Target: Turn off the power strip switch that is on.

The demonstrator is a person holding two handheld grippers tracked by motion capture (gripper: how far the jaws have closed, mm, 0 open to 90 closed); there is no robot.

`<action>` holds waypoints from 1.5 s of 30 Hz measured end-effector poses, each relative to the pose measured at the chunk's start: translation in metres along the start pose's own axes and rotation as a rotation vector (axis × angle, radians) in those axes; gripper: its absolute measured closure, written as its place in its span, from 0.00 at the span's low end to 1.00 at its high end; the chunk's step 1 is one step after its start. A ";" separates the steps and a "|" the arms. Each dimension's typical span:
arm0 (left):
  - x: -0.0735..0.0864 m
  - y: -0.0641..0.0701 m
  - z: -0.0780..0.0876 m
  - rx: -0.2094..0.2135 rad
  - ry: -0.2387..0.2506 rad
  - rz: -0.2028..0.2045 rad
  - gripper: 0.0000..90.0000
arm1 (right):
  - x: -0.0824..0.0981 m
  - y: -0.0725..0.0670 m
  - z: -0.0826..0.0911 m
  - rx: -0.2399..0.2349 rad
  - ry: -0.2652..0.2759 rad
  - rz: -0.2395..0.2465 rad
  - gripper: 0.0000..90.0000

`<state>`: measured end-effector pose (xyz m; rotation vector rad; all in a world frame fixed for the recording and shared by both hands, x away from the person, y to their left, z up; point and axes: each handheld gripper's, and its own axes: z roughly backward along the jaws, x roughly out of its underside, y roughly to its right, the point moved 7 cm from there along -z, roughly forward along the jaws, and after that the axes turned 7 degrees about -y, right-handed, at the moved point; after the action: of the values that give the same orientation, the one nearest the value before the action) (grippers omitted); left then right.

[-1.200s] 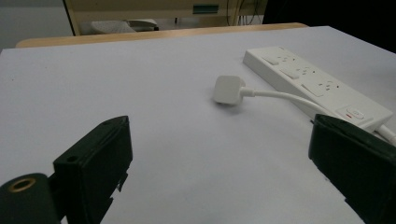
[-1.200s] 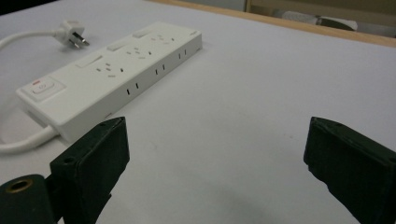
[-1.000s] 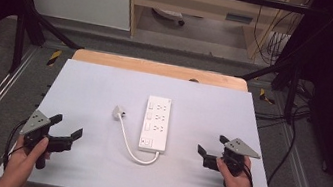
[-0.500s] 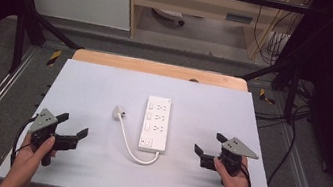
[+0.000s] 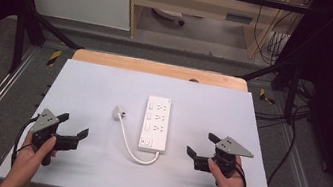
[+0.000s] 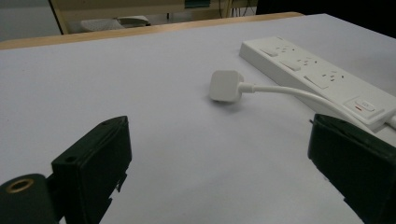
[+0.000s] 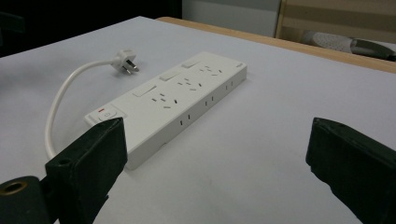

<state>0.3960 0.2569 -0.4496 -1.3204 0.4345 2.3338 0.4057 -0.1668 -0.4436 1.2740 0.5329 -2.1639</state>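
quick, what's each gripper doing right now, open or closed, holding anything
Left gripper: open, holding nothing, beside the plug.
Right gripper: open, holding nothing, beside the power strip.

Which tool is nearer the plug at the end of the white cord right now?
Left. The left tool sits open just toward the person and to the left of the plug. The right tool, also open, is across the power strip from it, farther off.

A: High view sits above the near edge, looking forward and down over the whole bench (image 5: pixel 104 89).

B: Gripper views ride low, close, facing inward from left and right. Both share the power strip (image 6: pixel 322 77).
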 end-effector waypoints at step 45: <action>0.003 -0.009 0.017 -0.095 -0.003 0.008 0.06 | -0.061 -0.060 -0.044 -0.065 -0.045 0.083 0.09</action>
<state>0.3869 0.2733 -0.4439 -1.3605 0.3319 2.3896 0.4194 -0.0788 -0.4074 1.1885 0.5183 -2.0847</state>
